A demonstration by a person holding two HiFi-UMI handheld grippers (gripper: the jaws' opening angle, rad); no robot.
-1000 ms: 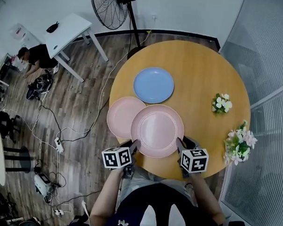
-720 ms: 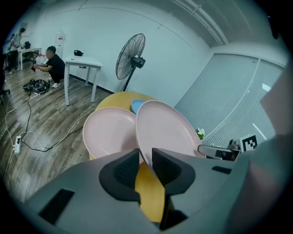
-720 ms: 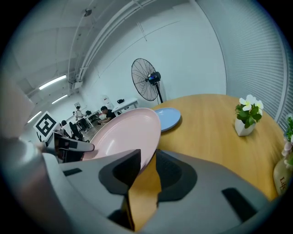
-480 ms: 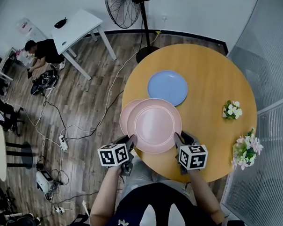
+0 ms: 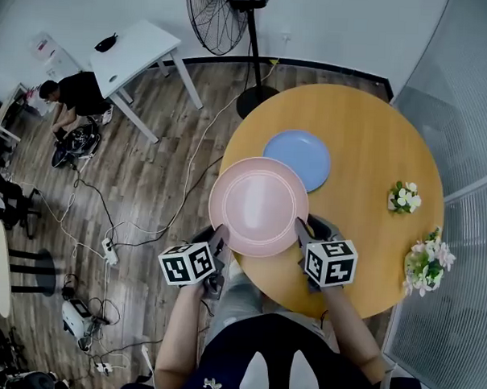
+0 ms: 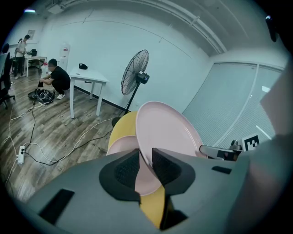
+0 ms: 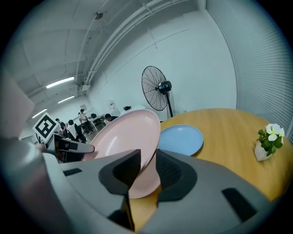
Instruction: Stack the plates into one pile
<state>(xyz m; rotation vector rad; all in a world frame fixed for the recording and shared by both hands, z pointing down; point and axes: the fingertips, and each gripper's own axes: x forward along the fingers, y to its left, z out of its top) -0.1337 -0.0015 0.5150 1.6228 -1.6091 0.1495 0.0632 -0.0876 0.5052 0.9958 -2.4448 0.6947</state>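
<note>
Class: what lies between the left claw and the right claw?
The pink plate, its opposite rims gripped by the left claw and right claw, as the head view shows.

At the bottom centre of the frame, the left forearm (image 5: 179,336) and right forearm (image 5: 347,333) reach forward. The left tongs (image 5: 217,238) pinch the lower-left rim of the pink plate (image 5: 257,205). The right tongs (image 5: 301,229) pinch its lower-right rim.
</note>
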